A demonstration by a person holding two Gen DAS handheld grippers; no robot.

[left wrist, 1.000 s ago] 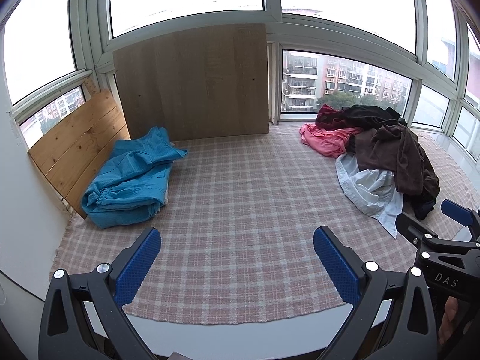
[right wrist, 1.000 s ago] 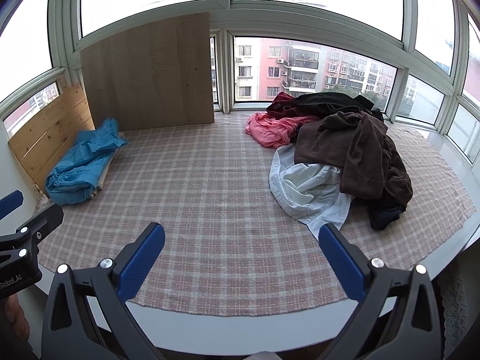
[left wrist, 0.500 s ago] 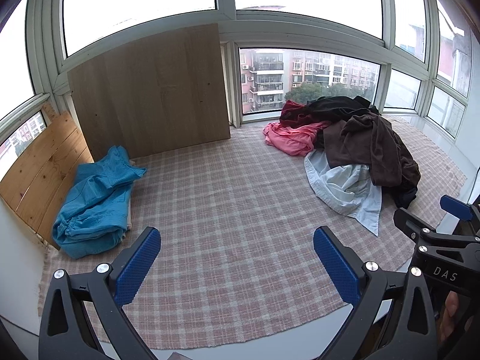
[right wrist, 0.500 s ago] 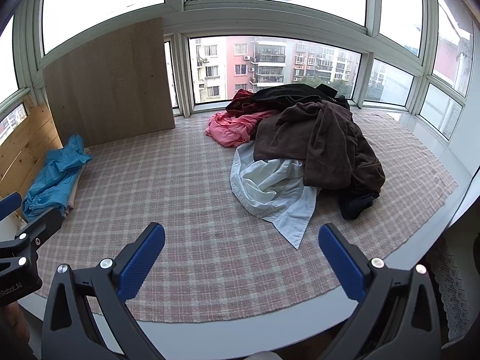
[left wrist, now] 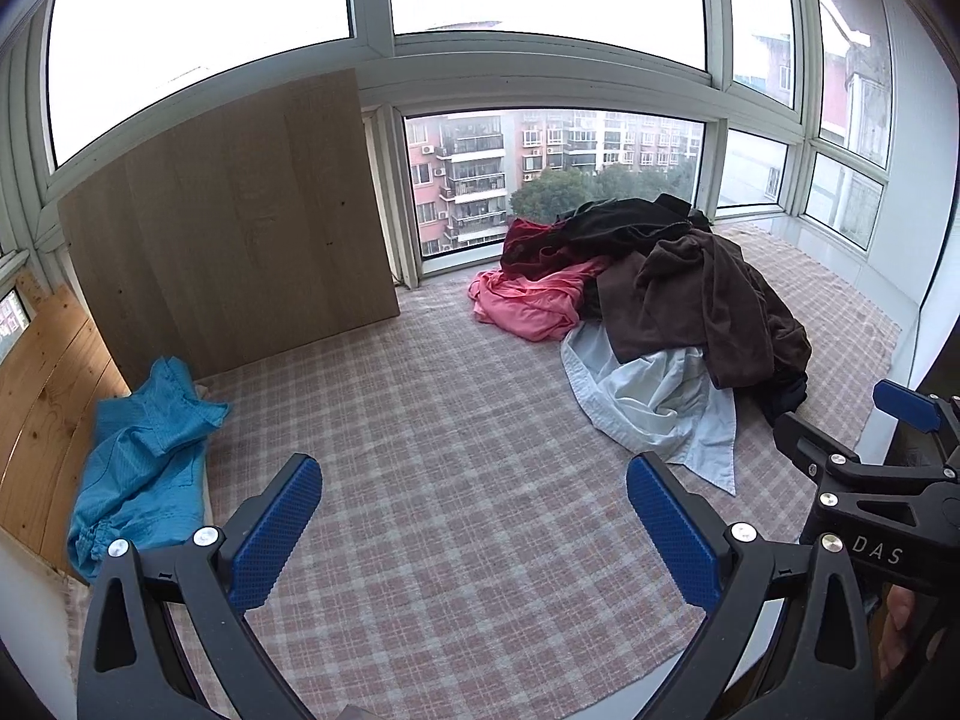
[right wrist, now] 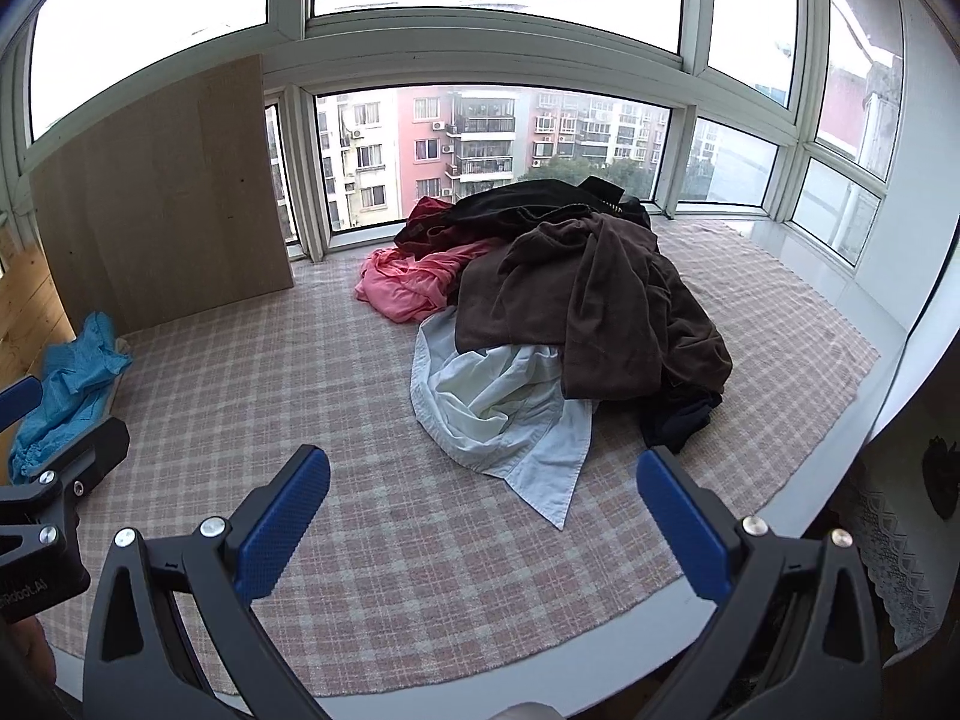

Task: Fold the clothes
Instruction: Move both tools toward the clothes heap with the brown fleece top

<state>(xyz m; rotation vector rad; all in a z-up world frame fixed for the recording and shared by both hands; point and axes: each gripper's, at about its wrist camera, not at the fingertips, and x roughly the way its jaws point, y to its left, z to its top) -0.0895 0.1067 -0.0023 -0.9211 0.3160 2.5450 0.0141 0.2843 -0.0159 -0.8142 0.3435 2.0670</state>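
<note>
Bay windows curve around a checked mat that covers the whole ledge in front of you. Your right gripper hangs over the mat's near edge with its blue pads spread wide and nothing between them. Just ahead of it, slightly to its right, lies the loose corner of a pale blue shirt, the nearest part of the heap of clothes. That shirt runs away from the claw, up and back under a brown garment, with a pink one and darker pieces farther off toward the glass.

Your left gripper is likewise spread and empty. From it the heap sits ahead and well off to the right, so the right claw is plainly the nearer one to the shirt's corner. Far to the left claw's left, against the wooden boards, a blue garment lies loosely doubled over. Between the two lies bare mat, room enough for spreading a piece flat.
</note>
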